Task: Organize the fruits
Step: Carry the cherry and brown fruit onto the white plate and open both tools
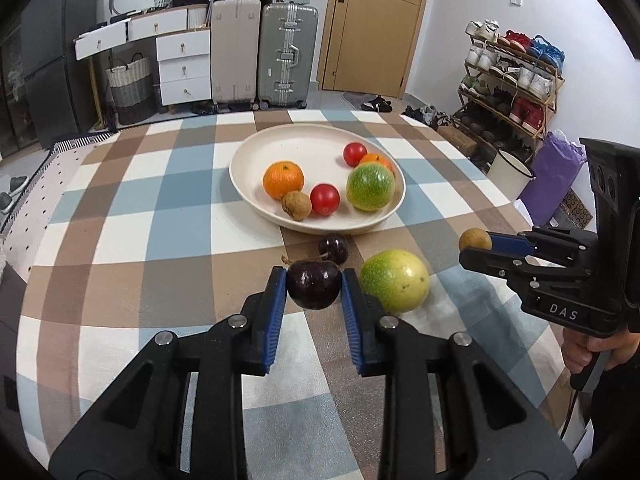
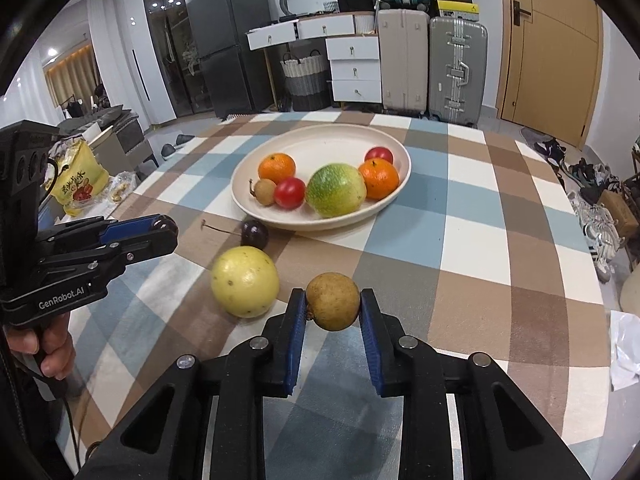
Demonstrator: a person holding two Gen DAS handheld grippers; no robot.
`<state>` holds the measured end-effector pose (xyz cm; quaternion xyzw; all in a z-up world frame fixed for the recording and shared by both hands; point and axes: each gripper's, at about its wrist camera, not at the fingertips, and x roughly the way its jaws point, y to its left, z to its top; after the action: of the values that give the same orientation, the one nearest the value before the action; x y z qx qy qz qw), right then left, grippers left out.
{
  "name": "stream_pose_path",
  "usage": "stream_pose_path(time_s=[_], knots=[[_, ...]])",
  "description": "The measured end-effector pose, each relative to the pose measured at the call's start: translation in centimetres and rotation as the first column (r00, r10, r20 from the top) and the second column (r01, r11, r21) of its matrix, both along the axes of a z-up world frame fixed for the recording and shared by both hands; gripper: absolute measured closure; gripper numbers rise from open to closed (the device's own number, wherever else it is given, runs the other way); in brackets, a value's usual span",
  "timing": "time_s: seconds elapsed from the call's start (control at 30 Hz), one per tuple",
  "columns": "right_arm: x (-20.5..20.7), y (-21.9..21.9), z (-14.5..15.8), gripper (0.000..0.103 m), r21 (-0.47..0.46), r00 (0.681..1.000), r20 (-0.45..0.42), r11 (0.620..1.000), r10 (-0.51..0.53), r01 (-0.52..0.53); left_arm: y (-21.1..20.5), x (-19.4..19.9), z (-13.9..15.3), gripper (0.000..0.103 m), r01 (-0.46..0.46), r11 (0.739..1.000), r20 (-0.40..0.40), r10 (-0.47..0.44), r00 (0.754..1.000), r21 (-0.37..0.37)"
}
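While clamped, cherry (image 1: 313, 285) (stem leftward), left claw (image 1: 314, 286).

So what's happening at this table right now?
A person is sorting fruit with a handheld gripper in each hand. The left gripper is shut on a dark cherry, and the right gripper is shut on a brown longan. The cream plate already holds two oranges, two tomatoes, a green passion fruit and another longan. A yellow-green passion fruit and a second cherry lie on the checked tablecloth just in front of the plate.
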<state>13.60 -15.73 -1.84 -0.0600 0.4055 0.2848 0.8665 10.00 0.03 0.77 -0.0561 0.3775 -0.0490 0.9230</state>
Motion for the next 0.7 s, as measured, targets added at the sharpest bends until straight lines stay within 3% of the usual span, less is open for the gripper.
stream_pose_path(time_s=[0.33,0.7], knots=[[-1.6,-0.9,3.2,0.076,0.072,0.999,0.027,0.997,0.016,-0.018,-0.5,-2.0,3.7,0.078,0.002,1.0,0.062,-0.001,0.998,-0.011],[-0.3,-1.4,5.7,0.076,0.14,0.998,0.038,0.99,-0.04,0.034,-0.5,-0.9,5.4,0.078,0.021,1.0,0.096,-0.021,0.995,-0.002]])
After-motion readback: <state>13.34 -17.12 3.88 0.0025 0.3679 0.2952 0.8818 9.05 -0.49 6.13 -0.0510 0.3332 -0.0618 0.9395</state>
